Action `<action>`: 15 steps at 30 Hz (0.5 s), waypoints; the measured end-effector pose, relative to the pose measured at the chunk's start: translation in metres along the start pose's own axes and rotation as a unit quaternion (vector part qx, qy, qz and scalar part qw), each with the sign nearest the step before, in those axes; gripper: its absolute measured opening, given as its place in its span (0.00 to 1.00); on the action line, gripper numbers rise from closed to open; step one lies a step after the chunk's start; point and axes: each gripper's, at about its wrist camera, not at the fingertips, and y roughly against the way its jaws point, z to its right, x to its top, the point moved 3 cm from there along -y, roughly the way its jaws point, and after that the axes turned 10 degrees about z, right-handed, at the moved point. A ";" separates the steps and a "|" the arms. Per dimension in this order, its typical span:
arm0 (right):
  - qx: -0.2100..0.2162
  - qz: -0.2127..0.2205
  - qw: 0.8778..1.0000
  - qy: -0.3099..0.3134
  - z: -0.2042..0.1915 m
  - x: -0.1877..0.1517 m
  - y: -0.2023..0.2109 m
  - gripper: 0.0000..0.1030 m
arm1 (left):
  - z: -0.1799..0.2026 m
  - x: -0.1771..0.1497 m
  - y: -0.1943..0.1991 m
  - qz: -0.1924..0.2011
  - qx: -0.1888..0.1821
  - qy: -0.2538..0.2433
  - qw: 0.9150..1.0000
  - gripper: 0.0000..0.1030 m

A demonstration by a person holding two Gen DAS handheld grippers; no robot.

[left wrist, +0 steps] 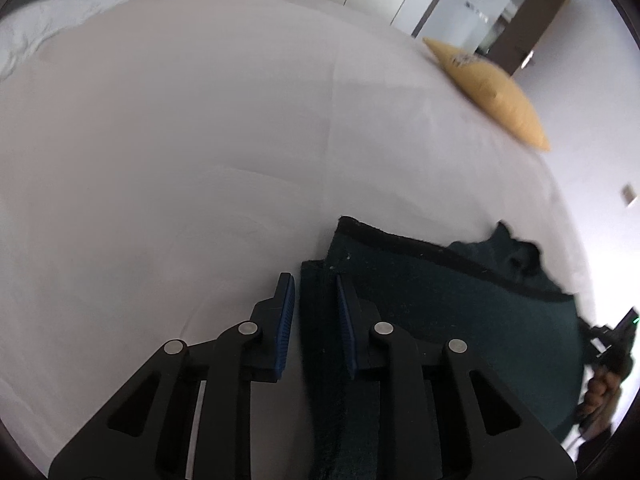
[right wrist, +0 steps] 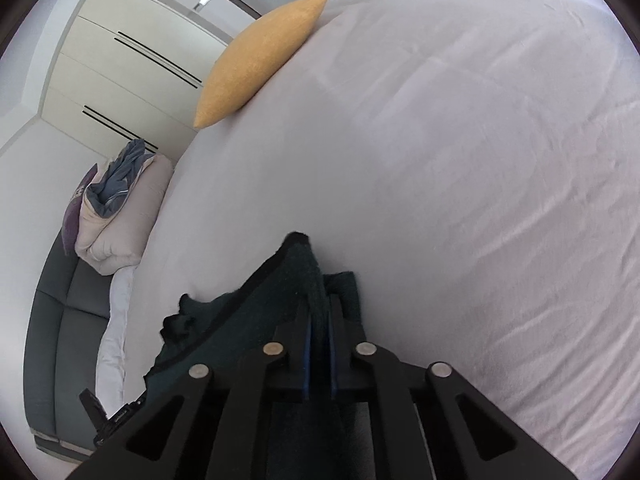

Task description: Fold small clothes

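A dark green garment [left wrist: 440, 312] with a black hem hangs over the white bed [left wrist: 200, 140], held up between both grippers. My left gripper [left wrist: 316, 304] has its blue pads a small way apart, with the garment's left edge running between them. My right gripper [right wrist: 319, 332] is shut on the garment [right wrist: 256, 316], a fold pinched between its blue pads; the cloth drapes to the left. The right gripper and the hand holding it also show at the right edge of the left wrist view [left wrist: 612, 344].
A yellow cushion [left wrist: 492, 88] lies at the bed's far edge, also in the right wrist view [right wrist: 260, 60]. A pile of bedding and clothes [right wrist: 120, 208] sits on a grey sofa [right wrist: 60, 340]. White wardrobes [right wrist: 120, 68] stand behind.
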 end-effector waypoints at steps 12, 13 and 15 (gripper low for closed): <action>0.191 -0.113 0.971 0.091 -0.147 -0.134 0.030 0.40 | 0.093 -0.061 0.075 0.026 -0.057 -0.131 0.989 0.21; 0.197 -0.138 0.966 0.090 -0.153 -0.157 0.021 0.40 | 0.097 -0.070 0.069 0.016 -0.051 -0.138 0.989 0.21; 0.191 -0.168 0.962 0.100 -0.156 -0.188 0.010 0.40 | 0.087 -0.089 0.060 -0.007 -0.039 -0.130 0.991 0.21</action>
